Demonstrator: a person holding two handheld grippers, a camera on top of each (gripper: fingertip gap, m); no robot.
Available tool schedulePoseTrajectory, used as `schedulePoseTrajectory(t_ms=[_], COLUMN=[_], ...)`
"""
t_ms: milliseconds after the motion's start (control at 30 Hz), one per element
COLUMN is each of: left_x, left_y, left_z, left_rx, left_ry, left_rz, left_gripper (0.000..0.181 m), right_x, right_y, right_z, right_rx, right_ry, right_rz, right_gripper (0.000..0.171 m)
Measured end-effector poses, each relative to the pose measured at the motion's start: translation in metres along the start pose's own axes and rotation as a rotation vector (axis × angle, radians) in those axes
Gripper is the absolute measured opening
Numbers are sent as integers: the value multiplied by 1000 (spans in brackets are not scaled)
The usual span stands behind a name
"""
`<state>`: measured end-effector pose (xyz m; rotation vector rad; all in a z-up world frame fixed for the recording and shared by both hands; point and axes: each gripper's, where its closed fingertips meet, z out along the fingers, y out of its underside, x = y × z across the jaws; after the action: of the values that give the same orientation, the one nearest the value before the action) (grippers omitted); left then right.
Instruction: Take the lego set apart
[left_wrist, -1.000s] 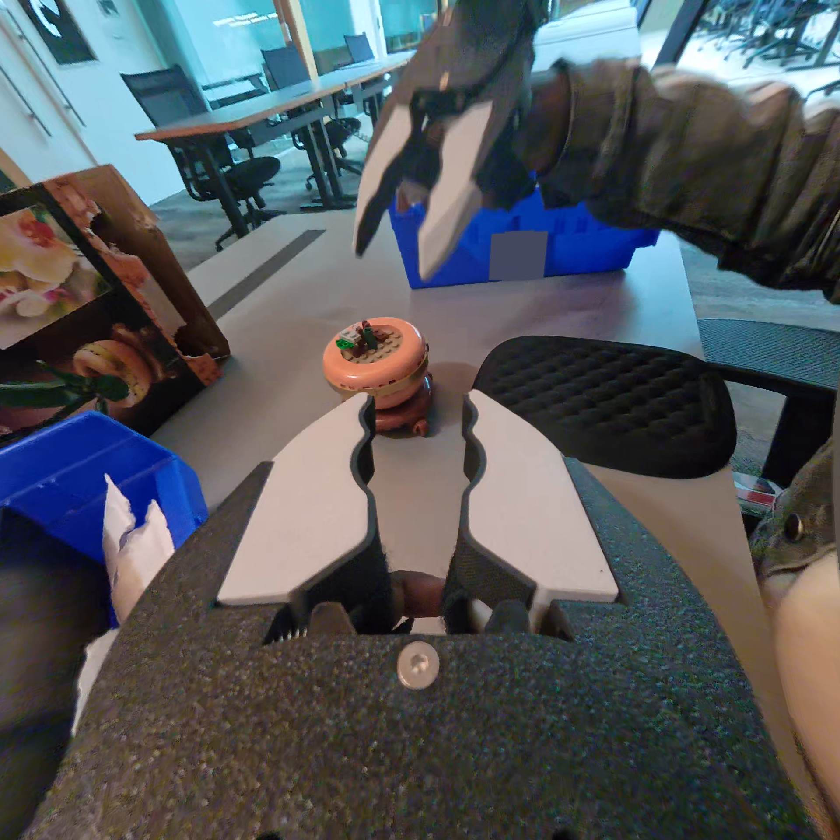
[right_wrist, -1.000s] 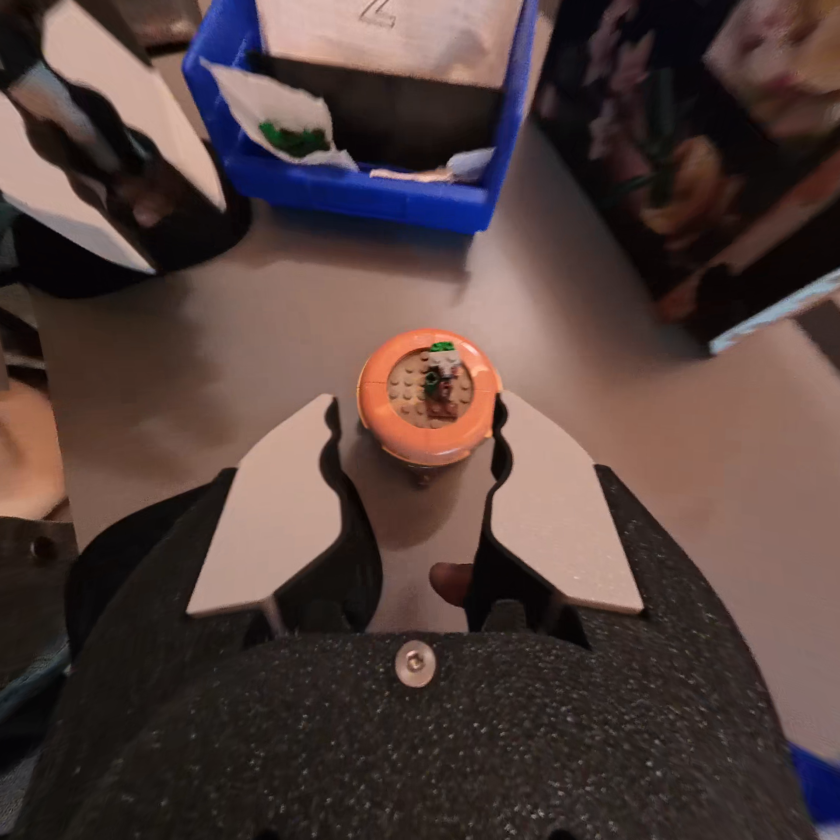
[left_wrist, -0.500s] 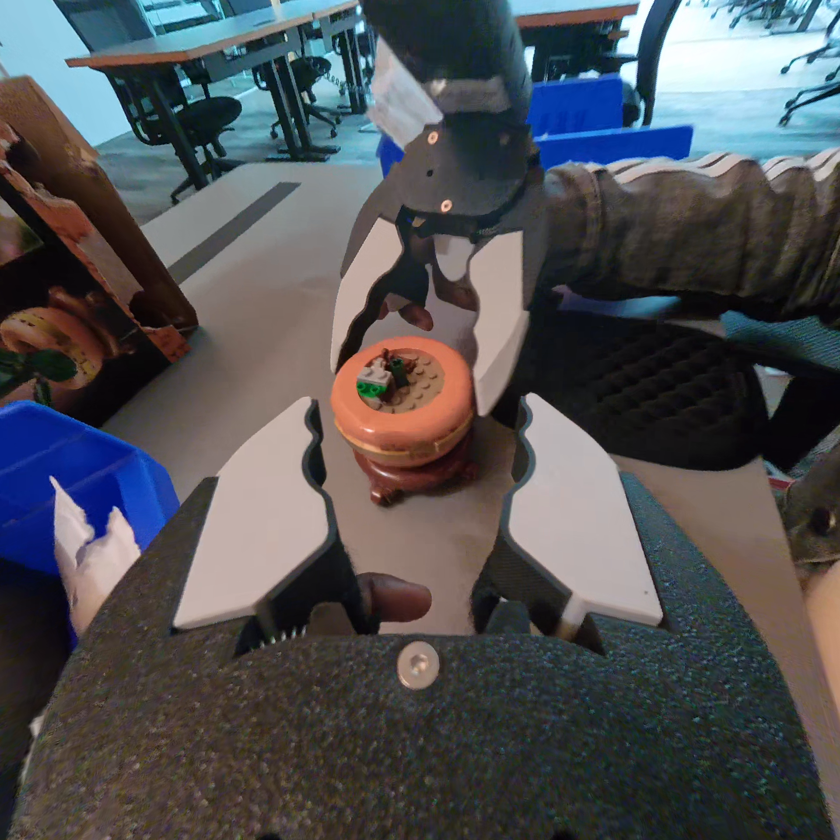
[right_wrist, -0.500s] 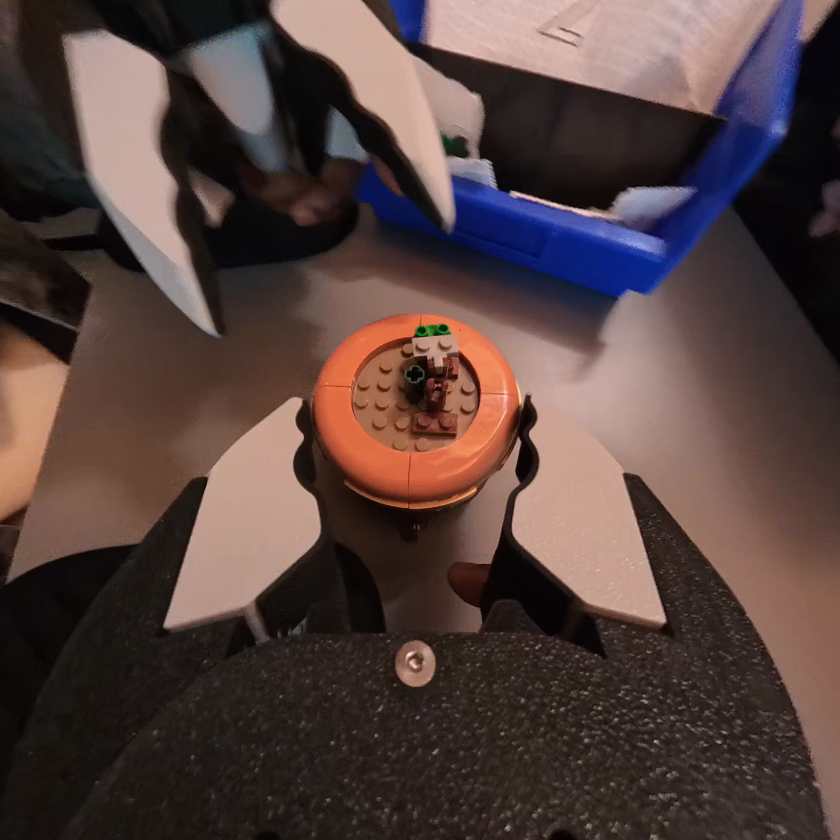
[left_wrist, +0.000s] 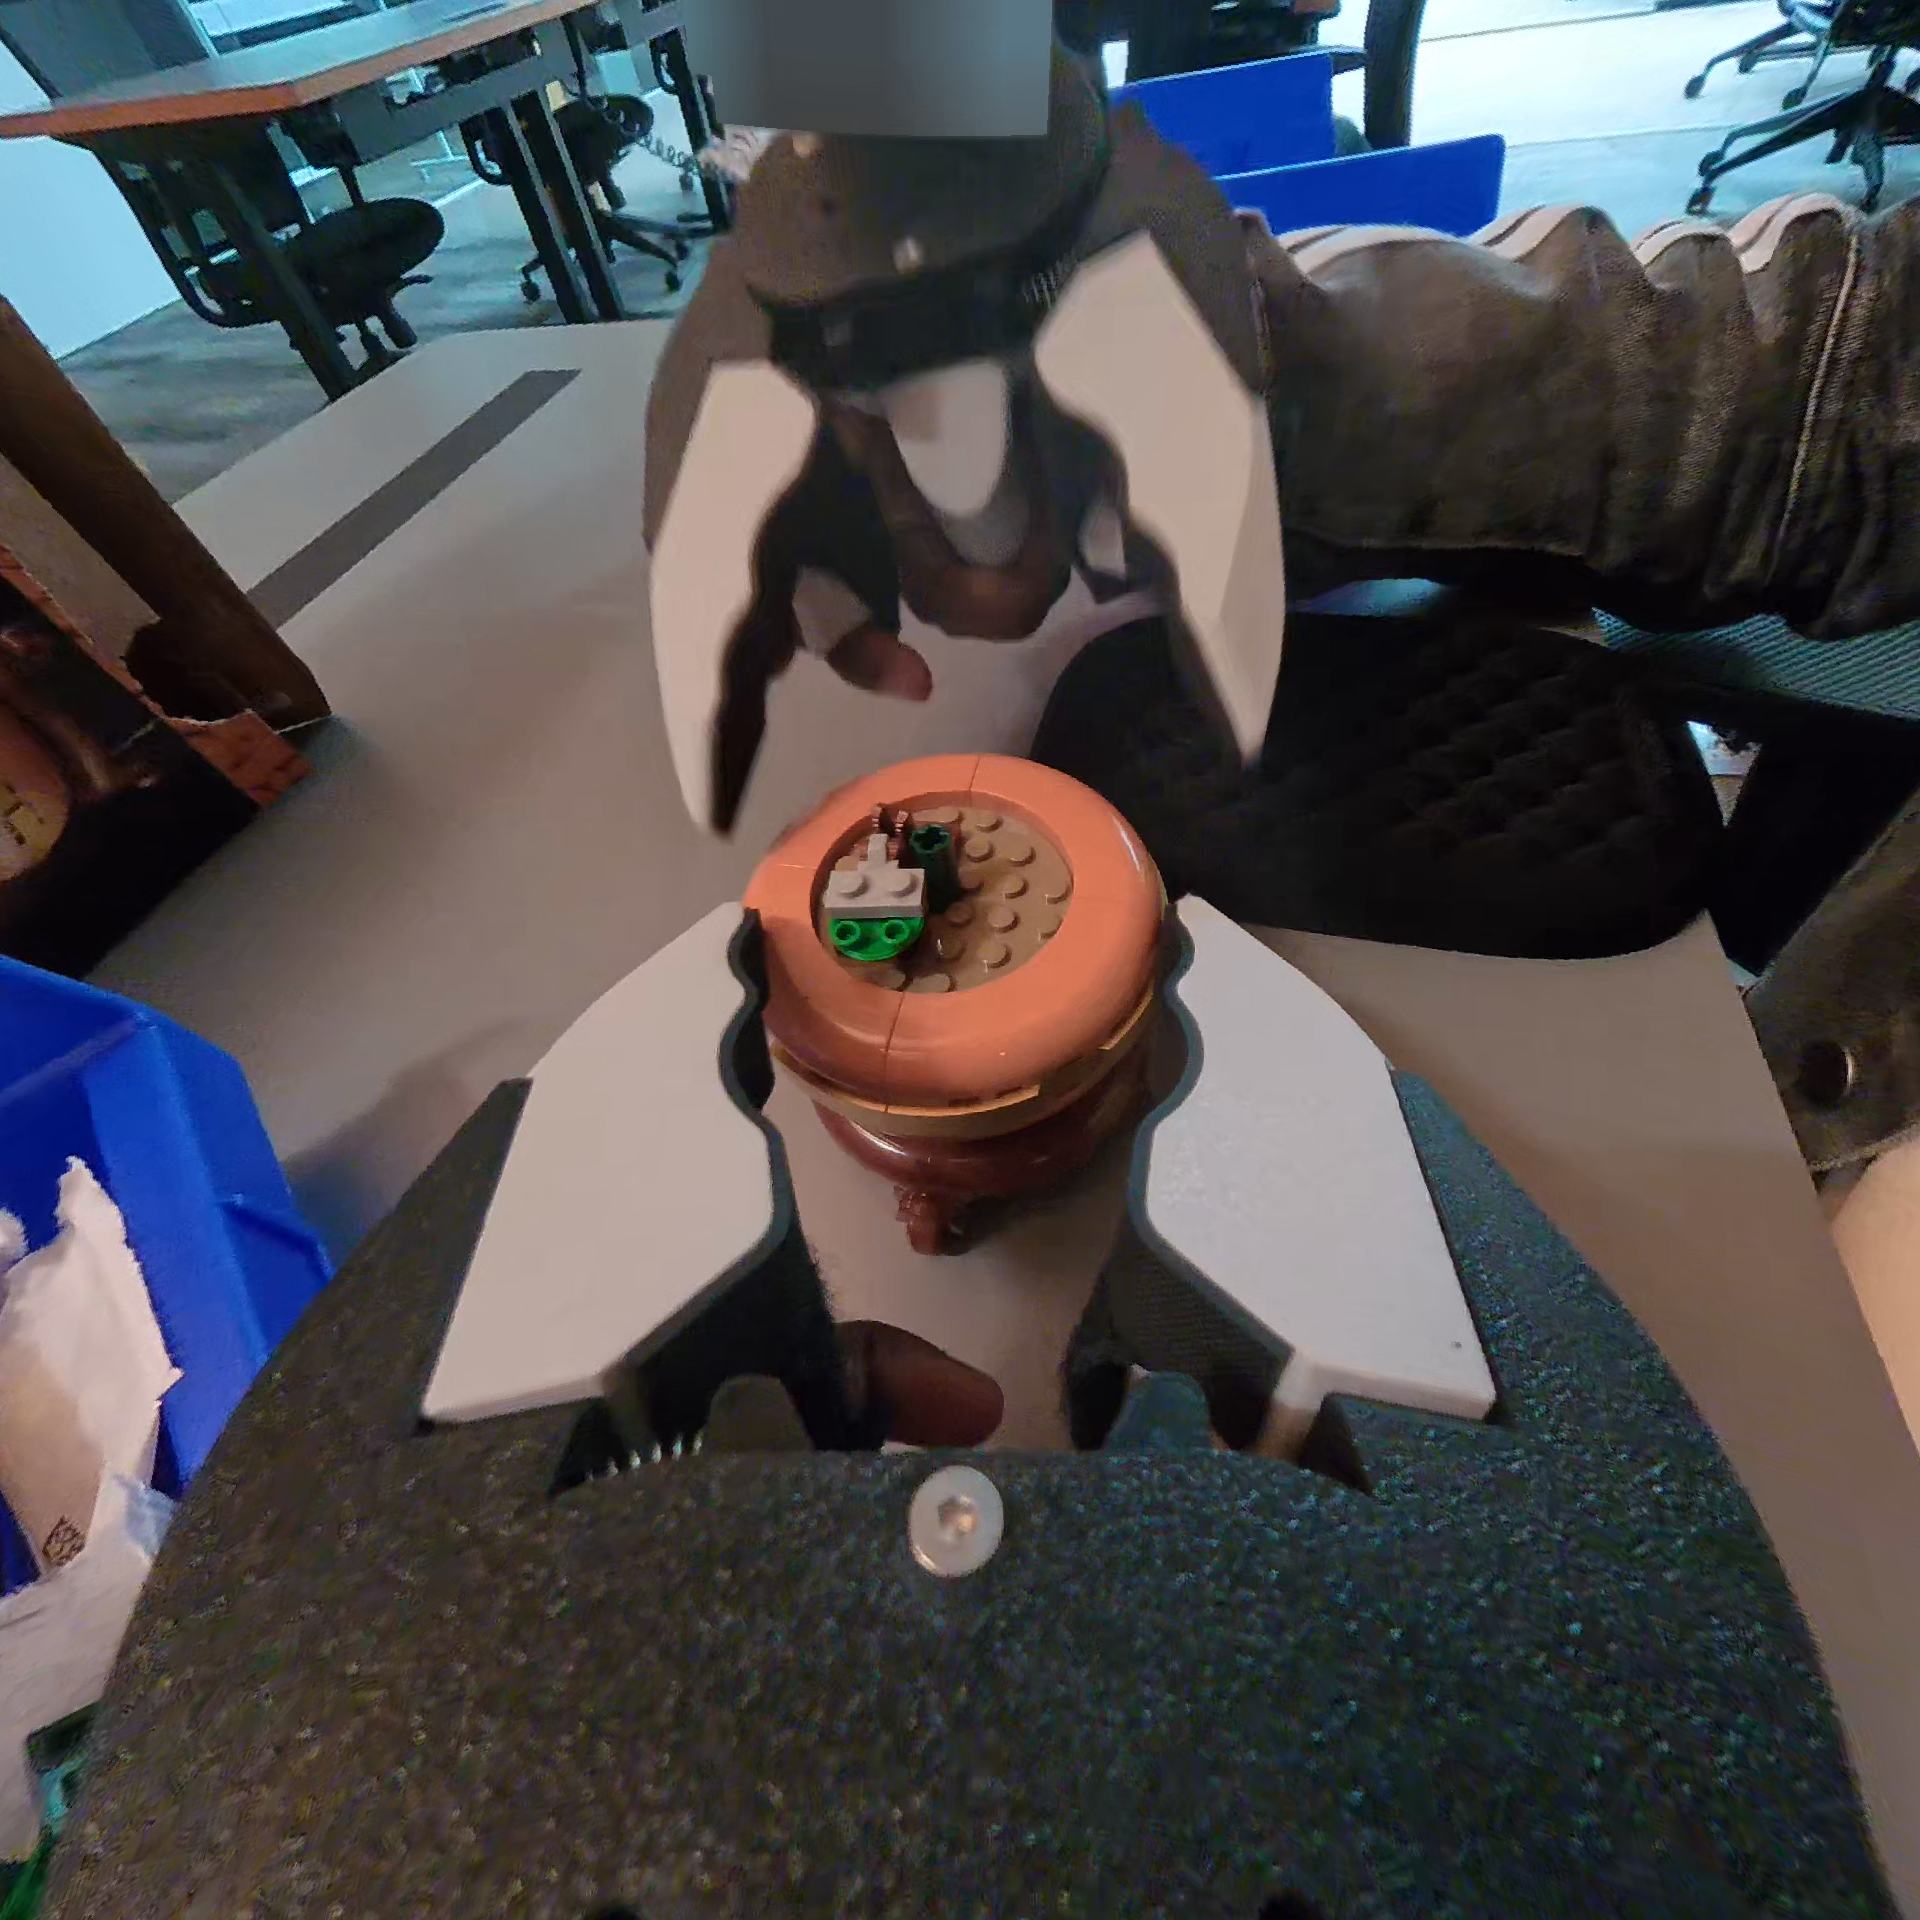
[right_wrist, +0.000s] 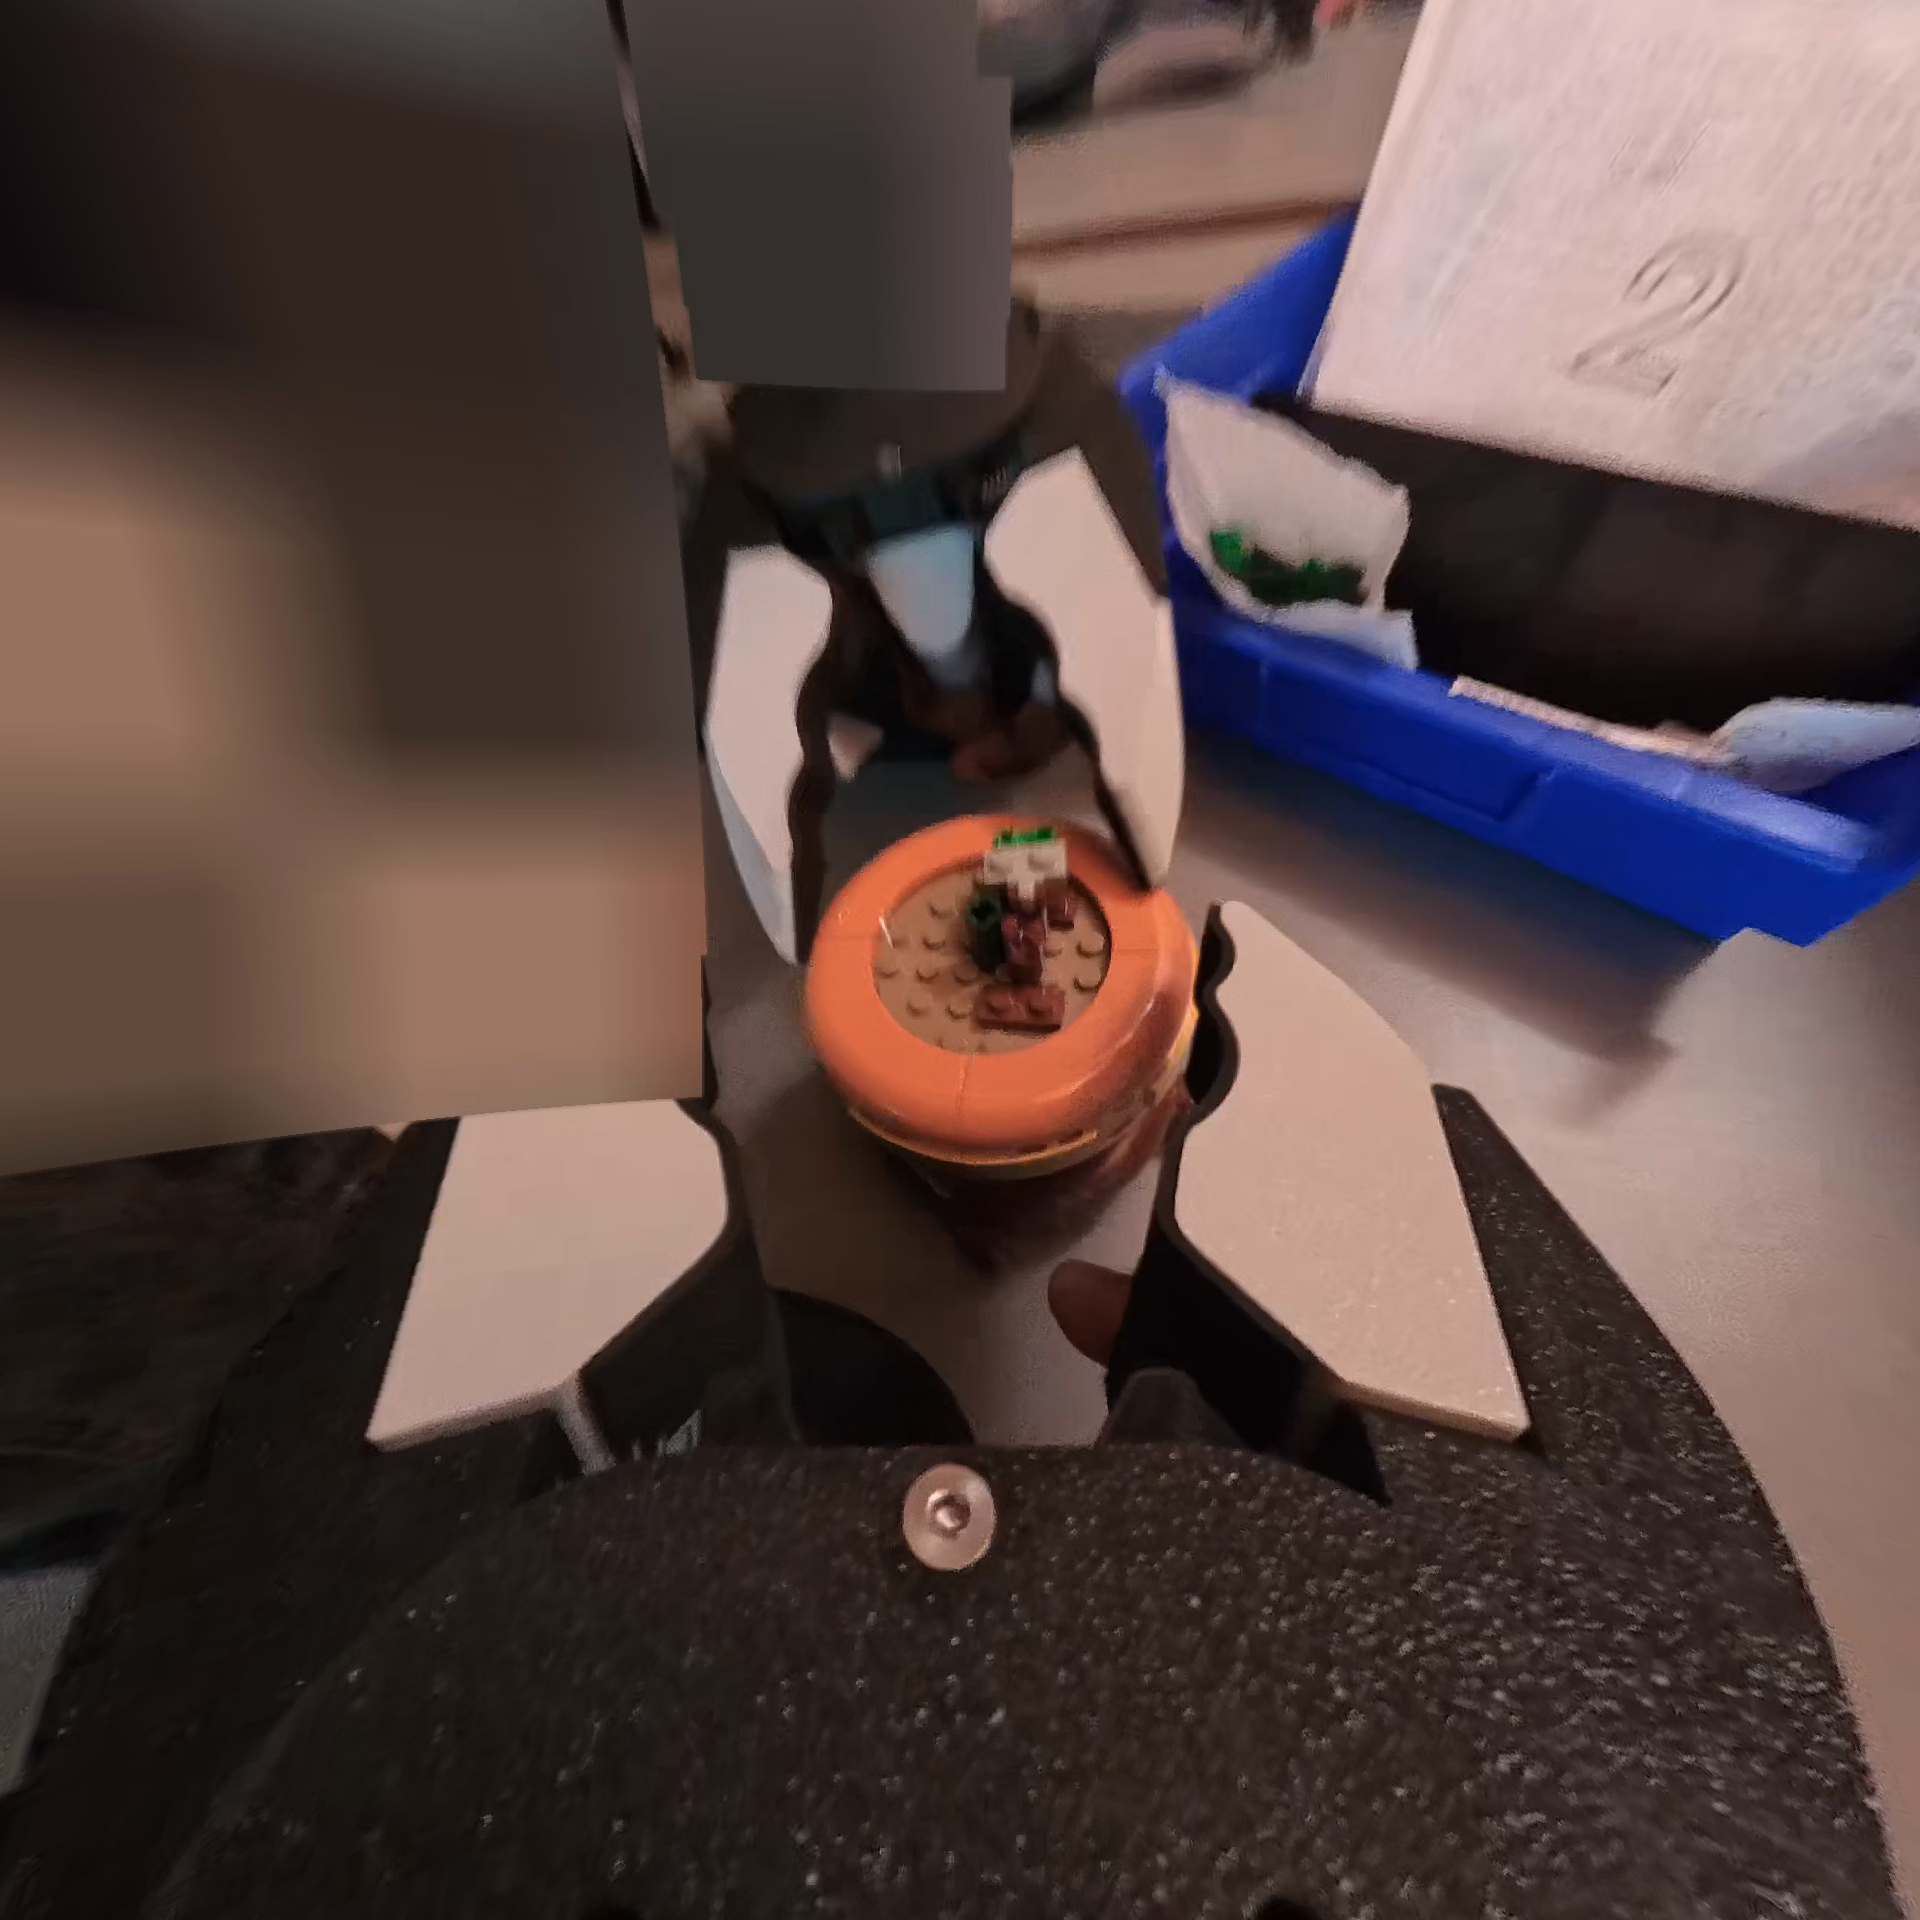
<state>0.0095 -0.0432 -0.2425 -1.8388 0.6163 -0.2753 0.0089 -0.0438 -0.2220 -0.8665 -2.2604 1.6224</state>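
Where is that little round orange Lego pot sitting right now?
The round orange Lego pot stands on the grey table, between the open fingers of the left gripper, with the right gripper open just beyond it and a blue plastic bin to its left.

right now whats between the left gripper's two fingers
In the left wrist view, the lego flower pot stands between the open left gripper's fingers on the table.

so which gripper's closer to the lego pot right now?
Left. The left gripper has its open fingers either side of the lego pot, level with its rim. The right gripper, also open, is above and behind it.
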Motion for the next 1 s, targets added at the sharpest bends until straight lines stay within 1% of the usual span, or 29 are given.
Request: schedulePoseTrajectory(t_ms=[33,67,100,133,200,233,300,367,433,500,567,600,700,800,867,933,1000], left_x=[0,1,1,2,3,3,3,3,3,3,3,3,2,0,-3,-3,-3], left_y=[0,0,0,-1,-1,0,0,0,0,0,-1,-1,-1,-1,-3,-5,-4], left_z=[0,0,0,0,0,1,1,1,1,1,1,1,1,2,5,9,11], left_rx=[4,7,9,11,11,10,10,9,9,8,7,7,3,-21,-21,-11,-8], left_ry=[0,1,5,10,10,9,7,5,4,2,1,1,0,-14,-34,-37,-17], left_rz=[2,6,10,16,22,23,22,21,20,19,18,17,18,28,55,71,31], left_gripper=[71,70,70,68,67,67,67,67,67,67,67,68,68,70,74,74,73], right_x=[1,3,2,3,5,6,6,6,10,12,9,10,16,16,18,19,19], right_y=[-12,-22,-27,-24,-10,-5,-5,-9,-1,4,3,4,10,13,12,12,12], right_z=[-9,-16,-18,-16,-6,-1,8,12,13,13,16,16,16,16,16,17,16], right_rx=[55,88,83,34,-114,-152,-157,-123,-179,-239,-298,-346,-528,-669,-708,-710,-690], right_ry=[6,24,37,72,137,168,202,211,228,260,251,262,285,261,260,249,237], right_rz=[28,48,44,31,-14,-40,-87,-79,-37,-45,-54,-62,-77,-92,-128,-135,-121], right_gripper=[85,74,64,58,61,59,48,34,32,29,29,28,18,18,16,16,15])
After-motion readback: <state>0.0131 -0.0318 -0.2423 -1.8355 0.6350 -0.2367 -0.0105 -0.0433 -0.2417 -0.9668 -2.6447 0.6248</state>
